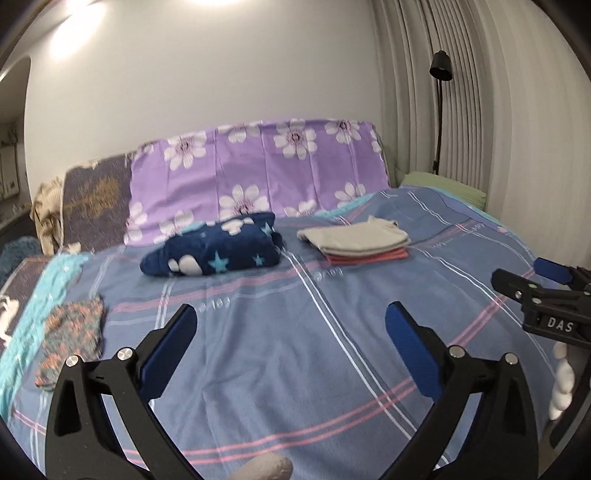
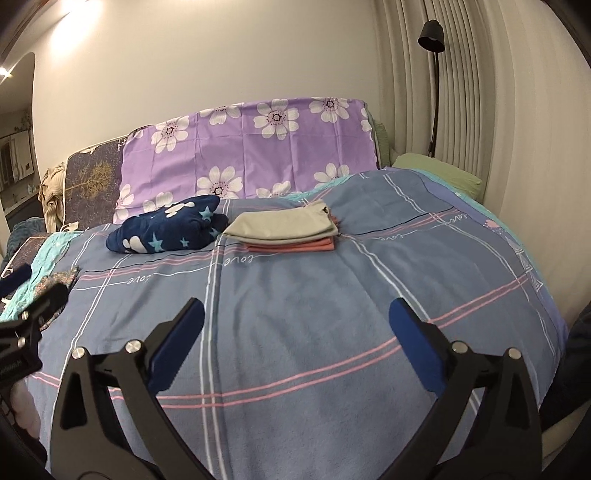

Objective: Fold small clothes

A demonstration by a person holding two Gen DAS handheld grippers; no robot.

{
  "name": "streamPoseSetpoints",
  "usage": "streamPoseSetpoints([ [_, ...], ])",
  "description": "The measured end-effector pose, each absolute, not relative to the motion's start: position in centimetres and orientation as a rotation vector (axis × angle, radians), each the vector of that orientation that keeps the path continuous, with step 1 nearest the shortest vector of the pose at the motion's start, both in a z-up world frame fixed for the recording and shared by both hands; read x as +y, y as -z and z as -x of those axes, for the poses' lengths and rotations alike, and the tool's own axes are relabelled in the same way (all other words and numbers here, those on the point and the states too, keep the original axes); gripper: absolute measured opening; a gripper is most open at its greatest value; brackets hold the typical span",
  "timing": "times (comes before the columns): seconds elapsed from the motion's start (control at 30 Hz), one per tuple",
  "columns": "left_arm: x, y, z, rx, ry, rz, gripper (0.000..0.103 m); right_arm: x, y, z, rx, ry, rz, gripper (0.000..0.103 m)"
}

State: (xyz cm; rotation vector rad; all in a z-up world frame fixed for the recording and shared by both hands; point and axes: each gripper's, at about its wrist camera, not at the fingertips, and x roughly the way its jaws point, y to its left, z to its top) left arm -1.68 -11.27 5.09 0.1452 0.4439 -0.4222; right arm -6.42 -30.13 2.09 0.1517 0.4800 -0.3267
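Between garments. Left gripper and right gripper: fingers wide apart, nothing held, over bare bed. Folded stack upper centre. Unfolded patterned cloth lower left, likely next; needs reach left, pinch at edge.

we look from two cameras, one on each gripper, both low above the near part of the blue checked bedcover and facing slightly down toward the purple flowered sheet at the far wall. both views share the folded stack and the black lamp. each view catches the other gripper at its edge.
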Motion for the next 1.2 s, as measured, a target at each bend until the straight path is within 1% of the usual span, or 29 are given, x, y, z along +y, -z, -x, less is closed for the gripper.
streamPoseSetpoints([
  [0.3, -11.2, -4.5, 2.4, 0.451, 0.417, -0.195, 0.102, -28.6, -1.9, 6.4, 0.492, 0.312, -0.144, 0.101],
  [1.2, -11.0, -3.5, 2.2, 0.502, 0.398, -0.177, 0.102, -28.3, -0.6, 5.4, 0.553, 0.298, -0.148, 0.101],
])
